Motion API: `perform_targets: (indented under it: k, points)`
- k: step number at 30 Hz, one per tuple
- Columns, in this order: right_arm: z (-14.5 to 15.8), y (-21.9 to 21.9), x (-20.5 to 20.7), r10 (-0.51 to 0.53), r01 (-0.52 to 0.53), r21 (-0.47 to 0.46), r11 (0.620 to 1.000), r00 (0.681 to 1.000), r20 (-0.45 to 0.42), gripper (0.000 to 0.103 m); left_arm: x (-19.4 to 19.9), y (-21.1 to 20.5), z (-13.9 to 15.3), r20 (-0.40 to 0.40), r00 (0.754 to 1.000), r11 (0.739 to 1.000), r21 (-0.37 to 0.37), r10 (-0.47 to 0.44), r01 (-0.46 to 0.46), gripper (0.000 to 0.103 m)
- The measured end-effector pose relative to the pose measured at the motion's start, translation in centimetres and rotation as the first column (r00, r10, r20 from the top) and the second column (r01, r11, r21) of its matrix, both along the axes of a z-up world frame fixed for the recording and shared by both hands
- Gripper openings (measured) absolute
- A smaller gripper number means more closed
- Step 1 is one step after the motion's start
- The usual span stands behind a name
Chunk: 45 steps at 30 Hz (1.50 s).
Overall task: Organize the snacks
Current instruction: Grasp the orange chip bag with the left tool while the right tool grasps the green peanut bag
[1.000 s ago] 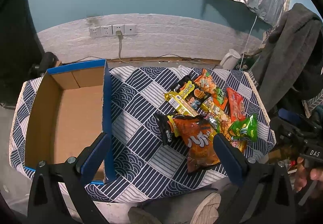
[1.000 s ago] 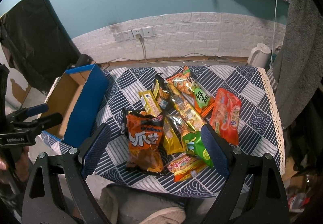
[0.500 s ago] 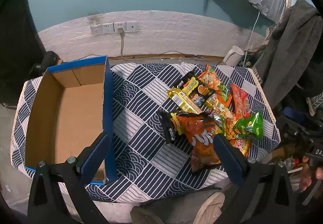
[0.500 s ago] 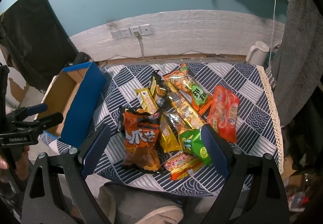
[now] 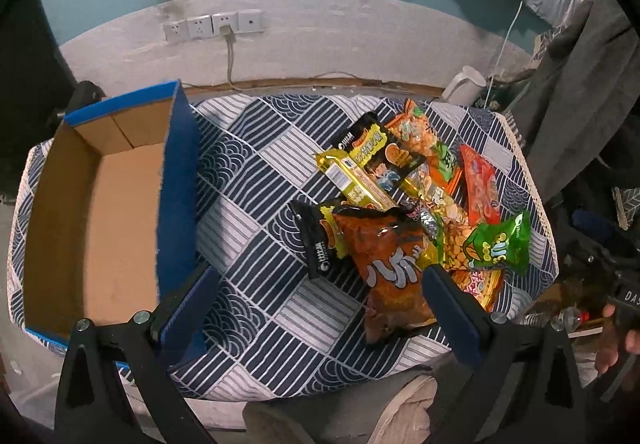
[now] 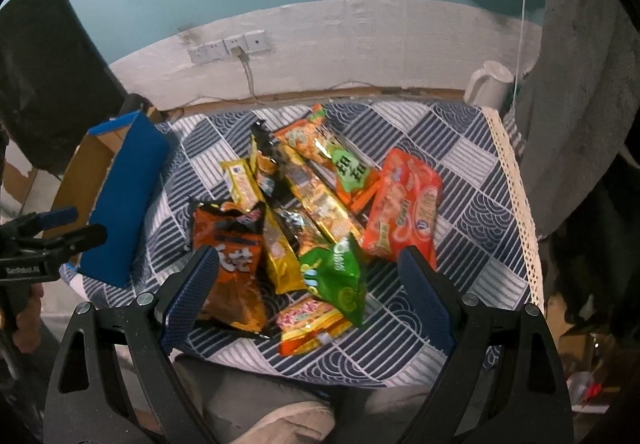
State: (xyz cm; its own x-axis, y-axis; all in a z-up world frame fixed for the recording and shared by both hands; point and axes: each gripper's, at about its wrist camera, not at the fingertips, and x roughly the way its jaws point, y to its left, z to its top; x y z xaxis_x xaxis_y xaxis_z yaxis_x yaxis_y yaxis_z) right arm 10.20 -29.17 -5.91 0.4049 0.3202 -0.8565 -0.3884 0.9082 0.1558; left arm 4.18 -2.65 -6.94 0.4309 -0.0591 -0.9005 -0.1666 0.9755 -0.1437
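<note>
In the left wrist view, the left gripper (image 5: pixel 320 300) hangs with its jaws spread wide and holding nothing; the cardboard box (image 5: pixel 96 212) is at the left of the frame, the snack pile (image 5: pixel 420 204) at centre right on the bench (image 5: pixel 256 204). In the right wrist view, the right gripper (image 6: pixel 308 284) is likewise released above the pile. I think the overlapping slippery packets may slide when one is pulled. The writing is mostly too small to read.

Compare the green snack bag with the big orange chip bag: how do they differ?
The green snack bag is smaller and rests on top of other packets; the orange chip bag is larger and lies mostly on the tablecloth, at the pile's box-side edge. Green sits toward the red packet. Both lie flat, ungripped.
</note>
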Motion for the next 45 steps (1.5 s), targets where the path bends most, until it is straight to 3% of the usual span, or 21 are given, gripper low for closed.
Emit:
perform_targets:
  k: [17, 25, 28, 32, 36, 37, 39, 45]
  points:
    - [-7.3, 0.1, 2.9, 0.021, -0.033, -0.083, 0.996, 0.99, -0.142, 0.089, 4.1, -4.3, -5.7, -0.117, 0.991, 0.998, -0.028, -0.064, 0.061, 0.103]
    - [-9.7, 0.8, 3.5, 0.038, -0.052, -0.074, 0.996, 0.983, -0.18, 0.089, 5.0, -5.7, -9.0, -0.206, 0.978, 0.998, -0.041, -0.044, 0.037, 0.103]
    - [-10.2, 1.0, 3.7, 0.048, -0.061, -0.063, 0.996, 0.981, -0.19, 0.083, 5.3, -6.7, -10.1, -0.235, 0.97, 0.998, -0.04, -0.057, 0.049, 0.103]
    - [-11.0, 1.0, 4.2, 0.062, -0.072, -0.037, 0.997, 0.972, -0.226, 0.059, 5.6, -7.7, -11.4, -0.257, 0.963, 0.997, -0.025, -0.082, 0.078, 0.103]
    - [-11.0, 0.8, 4.1, 0.066, -0.072, -0.021, 0.997, 0.972, -0.224, 0.057, 5.9, -8.1, -12.0, -0.264, 0.959, 0.994, -0.048, -0.107, 0.098, 0.102]
    - [-11.0, 0.7, 4.1, 0.066, -0.073, -0.019, 0.997, 0.972, -0.224, 0.056, 6.0, -8.2, -12.1, -0.263, 0.958, 0.993, -0.052, -0.112, 0.102, 0.1]
    - [-10.9, 0.6, 4.0, 0.068, -0.074, -0.019, 0.997, 0.974, -0.218, 0.054, 6.0, -8.3, -12.3, -0.268, 0.956, 0.992, -0.054, -0.12, 0.11, 0.074]
    - [-9.8, 0.2, 3.8, 0.07, -0.073, -0.009, 0.997, 0.98, -0.187, 0.049, 5.8, -7.9, -11.9, -0.241, 0.961, 0.989, -0.091, -0.137, 0.118, 0.055]
